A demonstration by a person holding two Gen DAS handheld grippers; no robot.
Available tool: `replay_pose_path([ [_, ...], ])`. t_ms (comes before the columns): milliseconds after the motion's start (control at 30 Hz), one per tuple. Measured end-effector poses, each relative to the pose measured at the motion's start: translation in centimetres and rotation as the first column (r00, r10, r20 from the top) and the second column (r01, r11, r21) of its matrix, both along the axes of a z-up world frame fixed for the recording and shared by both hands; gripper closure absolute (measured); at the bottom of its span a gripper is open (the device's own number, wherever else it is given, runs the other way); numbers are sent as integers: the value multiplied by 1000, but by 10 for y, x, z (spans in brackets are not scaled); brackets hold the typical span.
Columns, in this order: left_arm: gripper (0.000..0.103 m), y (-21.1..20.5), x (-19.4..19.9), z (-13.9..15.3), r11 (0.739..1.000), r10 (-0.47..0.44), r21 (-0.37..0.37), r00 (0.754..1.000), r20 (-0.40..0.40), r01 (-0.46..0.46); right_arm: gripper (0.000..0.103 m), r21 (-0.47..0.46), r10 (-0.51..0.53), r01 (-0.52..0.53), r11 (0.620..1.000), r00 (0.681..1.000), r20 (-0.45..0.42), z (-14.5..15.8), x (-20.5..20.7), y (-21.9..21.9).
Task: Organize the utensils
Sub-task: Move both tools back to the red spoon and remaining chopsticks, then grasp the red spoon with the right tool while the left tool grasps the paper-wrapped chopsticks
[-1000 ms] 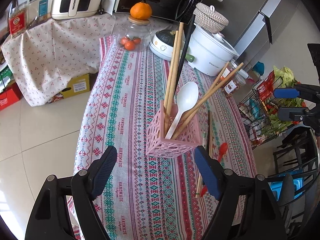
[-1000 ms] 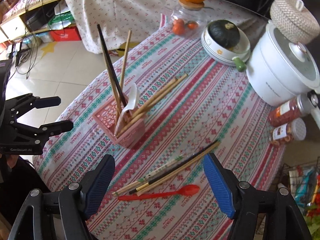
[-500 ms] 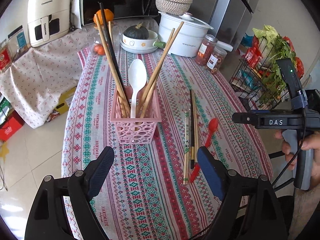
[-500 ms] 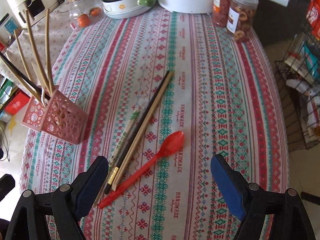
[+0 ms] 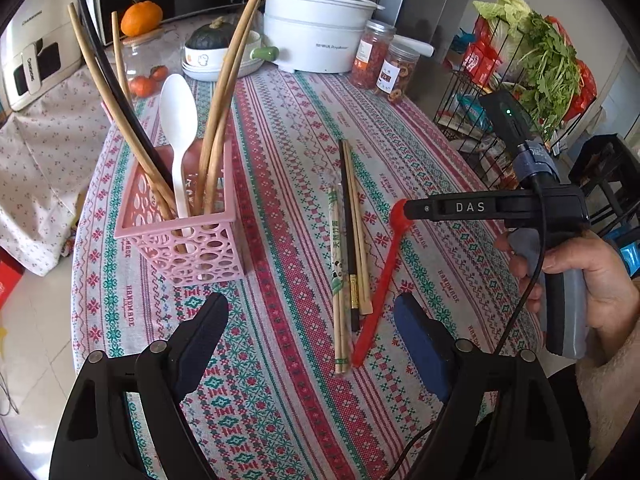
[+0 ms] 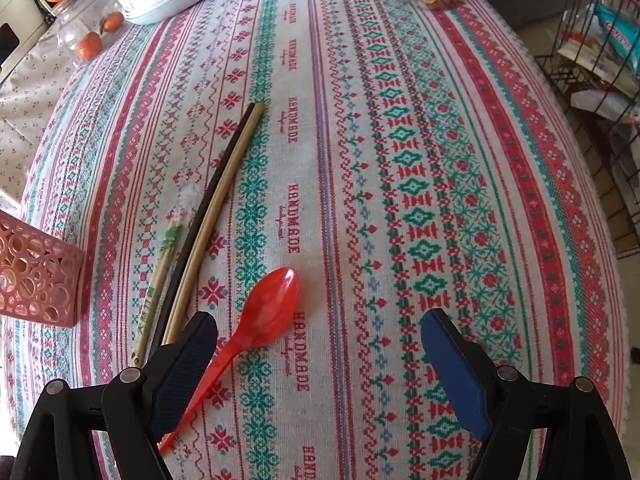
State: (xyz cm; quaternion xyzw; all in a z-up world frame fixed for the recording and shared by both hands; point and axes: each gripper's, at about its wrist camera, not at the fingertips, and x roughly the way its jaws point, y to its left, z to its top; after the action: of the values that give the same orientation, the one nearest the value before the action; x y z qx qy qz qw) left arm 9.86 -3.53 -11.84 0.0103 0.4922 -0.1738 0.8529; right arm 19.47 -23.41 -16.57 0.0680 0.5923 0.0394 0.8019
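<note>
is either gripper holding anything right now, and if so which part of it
Nothing is held. The left gripper is open above the tablecloth. The right gripper is open over the red plastic spoon, which lies flat on the cloth.

Red plastic spoon (image 6: 262,322) flat on cloth beside loose chopsticks (image 6: 216,204), near pink basket (image 5: 188,236).

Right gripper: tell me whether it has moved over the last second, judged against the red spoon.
Yes. The right gripper has closed in on the red spoon, which now lies close beneath its open jaws.

bright daylight, soft shadows, sharp focus, fisheye-warped dark edges
</note>
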Motion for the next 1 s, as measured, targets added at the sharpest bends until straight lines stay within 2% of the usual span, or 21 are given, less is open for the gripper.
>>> replay_pose_path([
  [133, 17, -10, 1, 1, 999, -31, 19, 999, 22, 31, 31, -4, 26, -26, 1000, 1000, -13, -10, 4, 10],
  [200, 18, -14, 0, 2, 999, -42, 33, 998, 39, 41, 43, -17, 60, -60, 998, 998, -4, -9, 5, 15],
  [267, 24, -17, -1, 3, 998, -55, 41, 997, 46, 53, 64, -20, 69, -69, 997, 998, 1, -8, 4, 16],
  [300, 26, -18, -1, 3, 997, -61, 42, 997, 45, 59, 71, -12, 74, -74, 997, 997, 1, -8, 4, 16],
  [333, 29, -19, -1, 2, 997, -65, 41, 997, 42, 64, 90, 12, 77, -77, 997, 997, -8, -9, 4, 15],
  [367, 34, -21, -1, 2, 997, -70, 40, 997, 37, 68, 95, 54, 71, -71, 996, 997, -15, -9, 4, 12],
  [400, 37, -22, -1, 1, 996, -75, 40, 997, 31, 74, 97, 86, 63, -61, 994, 998, -20, -9, 4, 9],
  [467, 61, -29, 0, -1, 994, -93, 51, 995, 21, 92, 99, 90, 47, -47, 995, 999, 5, -1, 1, 1],
  [533, 71, -36, 1, -1, 992, -108, 69, 994, 20, 107, 100, 74, 51, -53, 996, 998, 35, 9, -5, -6],
  [800, 76, -83, 30, -7, 983, -132, 128, 991, 6, 131, 101, 100, 5, -10, 995, 998, 56, 28, -31, -51],
  [900, 81, -104, 59, -22, 977, -87, 196, 996, -12, 88, 101, 121, -5, -3, 993, 998, 67, 34, -36, -65],
  [1000, 87, -115, 90, -38, 973, -13, 228, 998, -65, 28, 101, 148, -8, -2, 989, 997, 71, 38, -38, -72],
])
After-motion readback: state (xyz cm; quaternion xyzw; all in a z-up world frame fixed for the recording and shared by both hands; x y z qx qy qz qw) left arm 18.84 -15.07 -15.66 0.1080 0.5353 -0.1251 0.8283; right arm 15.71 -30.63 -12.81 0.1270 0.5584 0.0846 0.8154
